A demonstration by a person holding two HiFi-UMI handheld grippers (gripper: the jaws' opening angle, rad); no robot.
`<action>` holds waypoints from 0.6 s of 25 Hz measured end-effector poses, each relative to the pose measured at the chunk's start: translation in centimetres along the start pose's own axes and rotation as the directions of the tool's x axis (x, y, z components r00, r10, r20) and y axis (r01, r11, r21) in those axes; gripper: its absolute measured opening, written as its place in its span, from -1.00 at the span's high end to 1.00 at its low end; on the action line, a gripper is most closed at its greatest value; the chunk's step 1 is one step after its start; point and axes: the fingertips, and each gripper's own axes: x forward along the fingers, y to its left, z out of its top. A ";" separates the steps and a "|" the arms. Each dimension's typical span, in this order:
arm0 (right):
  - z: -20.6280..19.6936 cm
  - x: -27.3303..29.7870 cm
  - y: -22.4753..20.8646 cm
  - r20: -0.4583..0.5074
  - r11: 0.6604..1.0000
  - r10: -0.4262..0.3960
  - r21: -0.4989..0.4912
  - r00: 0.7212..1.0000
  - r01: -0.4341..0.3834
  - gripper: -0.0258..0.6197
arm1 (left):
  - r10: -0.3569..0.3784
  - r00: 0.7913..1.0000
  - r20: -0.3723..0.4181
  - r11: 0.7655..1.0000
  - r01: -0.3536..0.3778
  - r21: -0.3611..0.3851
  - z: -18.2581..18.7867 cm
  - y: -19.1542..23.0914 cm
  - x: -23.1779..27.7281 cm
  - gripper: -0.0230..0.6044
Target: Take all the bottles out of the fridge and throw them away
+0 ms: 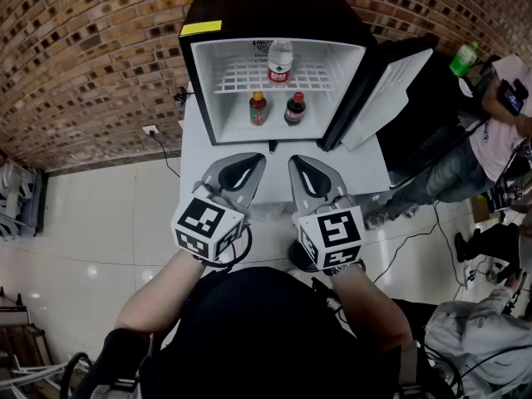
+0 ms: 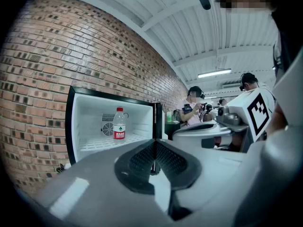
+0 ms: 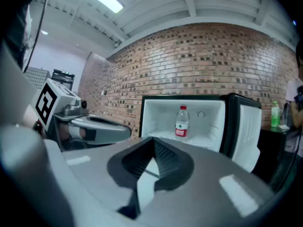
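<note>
1. Two grippers sit side by side in front of me. My left gripper [image 1: 238, 169] has its jaws pressed together with nothing between them. My right gripper [image 1: 309, 175] is fully closed too, and empty.
2. Pose: both forearms reach straight ahead from my body. Both tools run about level, noses towards the open fridge [image 1: 193, 90], neither clearly ahead of the other.
3. Beyond the tips is the bare front edge of the white table [image 1: 196, 158] that carries the fridge. Its door [image 1: 387, 96] is swung out to the right.
4. On the fridge floor stand a red-capped bottle [image 1: 258, 109] and a dark bottle [image 1: 294, 109], just beside each other, both upright, long axes vertical. The red-capped one lies ahead of my left tool, the dark one ahead of my right.
5. Higher and further back, a water bottle [image 1: 281, 61] stands upright on the wire shelf [image 1: 237, 75], roughly midway between my two tools.
6. Judgement: nothing is removed yet. Either tool must open first, then go straight in and close across a bottle's body.
7. Farthest: brick wall [image 1: 100, 56].
</note>
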 end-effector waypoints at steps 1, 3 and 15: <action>0.0 0.1 -0.1 -0.001 1.000 -0.001 0.001 1.000 0.001 0.92 | 0.000 1.000 0.000 1.000 0.000 -0.001 0.0 0.0 0.0 0.92; -0.1 0.3 -0.2 -0.004 1.000 -0.003 0.002 1.000 0.003 0.91 | 0.001 1.000 0.000 1.000 -0.001 -0.002 -0.1 0.1 0.0 0.92; -0.6 2.7 -1.4 -0.026 1.000 -0.003 0.026 1.000 0.003 0.68 | 0.021 1.000 -0.003 1.000 -0.021 -0.005 -0.1 1.2 -0.1 0.92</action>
